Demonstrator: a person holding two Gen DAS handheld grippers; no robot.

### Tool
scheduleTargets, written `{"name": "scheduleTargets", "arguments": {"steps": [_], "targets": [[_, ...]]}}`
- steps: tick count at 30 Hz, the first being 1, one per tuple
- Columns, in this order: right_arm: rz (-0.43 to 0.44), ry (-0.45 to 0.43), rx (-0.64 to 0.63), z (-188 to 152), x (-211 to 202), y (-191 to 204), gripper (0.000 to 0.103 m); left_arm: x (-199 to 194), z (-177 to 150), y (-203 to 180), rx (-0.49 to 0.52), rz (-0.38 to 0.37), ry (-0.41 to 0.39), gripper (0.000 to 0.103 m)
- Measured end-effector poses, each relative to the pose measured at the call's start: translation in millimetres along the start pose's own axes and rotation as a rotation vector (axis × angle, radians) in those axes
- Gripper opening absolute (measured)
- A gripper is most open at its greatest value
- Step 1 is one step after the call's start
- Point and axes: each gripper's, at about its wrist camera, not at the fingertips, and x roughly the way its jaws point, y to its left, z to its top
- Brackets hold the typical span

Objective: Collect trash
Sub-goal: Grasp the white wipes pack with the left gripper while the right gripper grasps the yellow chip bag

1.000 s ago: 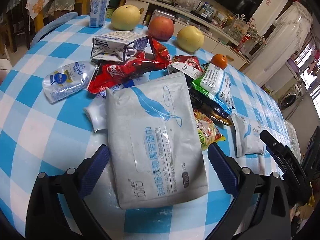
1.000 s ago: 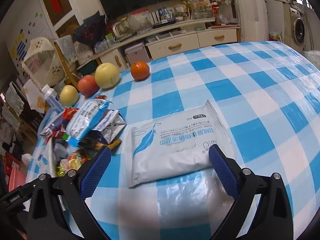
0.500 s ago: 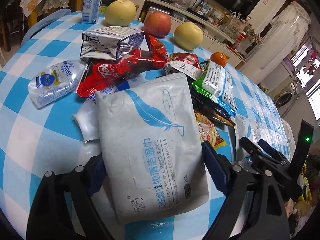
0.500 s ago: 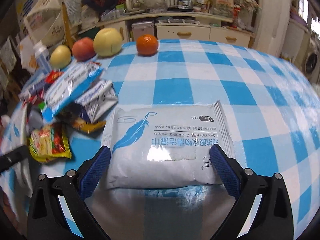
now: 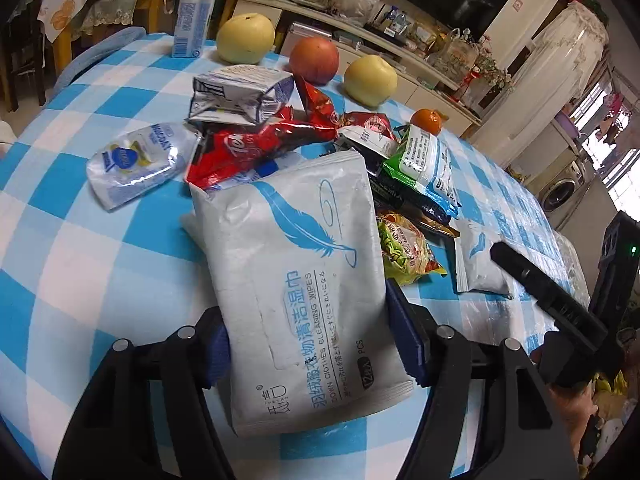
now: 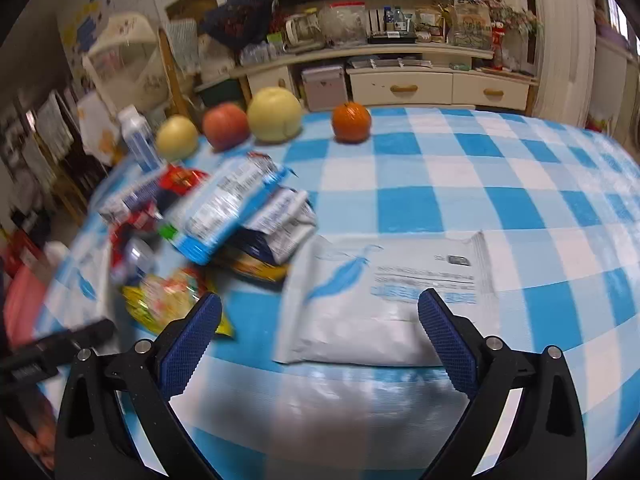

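Jaws of left hand-held gripper (image 5: 308, 334), wide before, closing on wipes pack (image 5: 304, 292).

The left hand-held gripper (image 5: 308, 332), wide apart a second ago, is closing, its pads now against both edges of the wipes pack (image 5: 304, 280). The right hand-held gripper (image 6: 320, 340) has swung sideways; the second wipes pack (image 6: 384, 300) now sits off-centre toward its right finger.

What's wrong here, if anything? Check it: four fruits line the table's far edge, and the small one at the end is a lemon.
One thing is wrong: the small fruit is an orange, not a lemon. The right wrist view shows it beside the three larger fruits along the far edge of the table.
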Motion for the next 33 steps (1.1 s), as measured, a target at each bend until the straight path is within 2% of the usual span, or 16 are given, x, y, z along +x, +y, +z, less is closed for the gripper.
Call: {"name": "scheduleTargets", "arguments": {"steps": [3,9,17,18,19,20,24,29,33], "targets": [[0.076,0.007,-0.001,-0.9,2.4,18.7,0.097,-11.2,-0.4,4.5,0.014,-0.004,-0.018,0.067],[0.092,0.044,-0.165,-8.5,19.9,70.4,0.097,-34.3,4.2,21.3,0.018,-0.031,-0.06,0.067],[0.051,0.121,-0.191,-10.6,63.7,101.5,0.096,-64.3,9.0,51.8,0.018,-0.01,-0.125,0.067],[0.037,0.129,-0.192,-11.0,68.4,104.0,0.094,-67.5,9.9,55.9,0.016,-0.004,-0.133,0.067],[0.026,0.14,-0.192,-11.6,72.5,105.6,0.081,-70.1,11.2,60.5,0.016,0.006,-0.142,0.067],[0.02,0.144,-0.191,-11.8,75.2,106.7,0.078,-71.8,11.9,64.7,0.018,0.02,-0.149,0.067],[-0.02,0.125,-0.233,-14.4,76.5,112.1,0.072,-74.8,14.9,81.8,0.004,0.032,-0.155,0.067],[-0.044,0.096,-0.25,-18.0,70.8,117.5,0.055,-79.9,17.4,95.5,-0.002,0.046,-0.168,0.067],[-0.085,0.071,-0.28,-24.0,63.9,128.5,0.05,-84.6,16.6,100.7,-0.009,0.045,-0.171,0.067]]}}
